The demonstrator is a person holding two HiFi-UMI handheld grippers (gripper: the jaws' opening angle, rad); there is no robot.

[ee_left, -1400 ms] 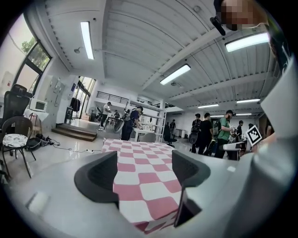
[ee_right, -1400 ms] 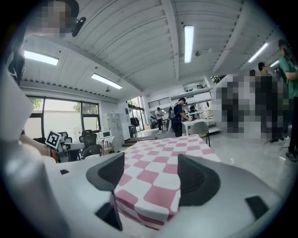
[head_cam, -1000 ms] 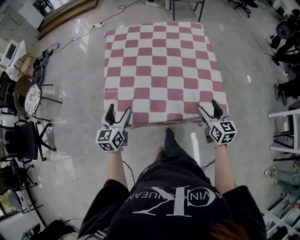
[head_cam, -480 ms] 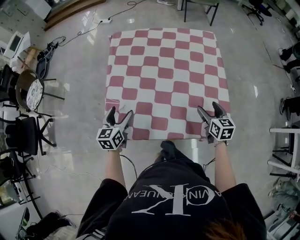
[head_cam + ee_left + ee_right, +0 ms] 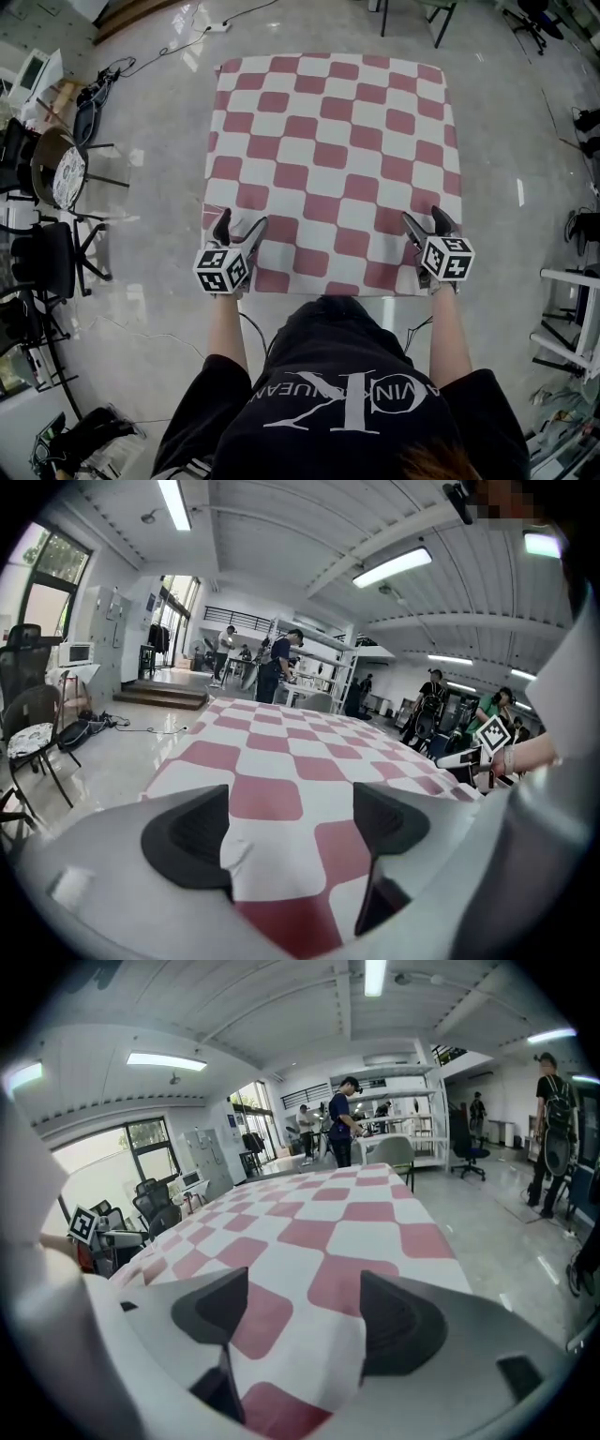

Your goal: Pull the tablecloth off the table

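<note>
The tablecloth (image 5: 333,159) lies spread flat over the table and hides its top. It is a soft cloth of dull red and white squares with rounded corners, and its near edge lies just in front of the person. Around it is a pale, glossy floor (image 5: 150,112) with a cable (image 5: 178,52) trailing across it. A round-seated chair (image 5: 58,178) stands well off to the left. The gripper views show a wide hall with a ribbed ceiling, tube lights (image 5: 392,566) and people (image 5: 279,663) standing by shelves far behind.

The left gripper (image 5: 241,220) is over the near left corner. Its jaws have just been opening and stand wide, with the cloth between them. The right gripper (image 5: 424,216), at the near right corner, is also spread wide over a slight fold of cloth.
</note>
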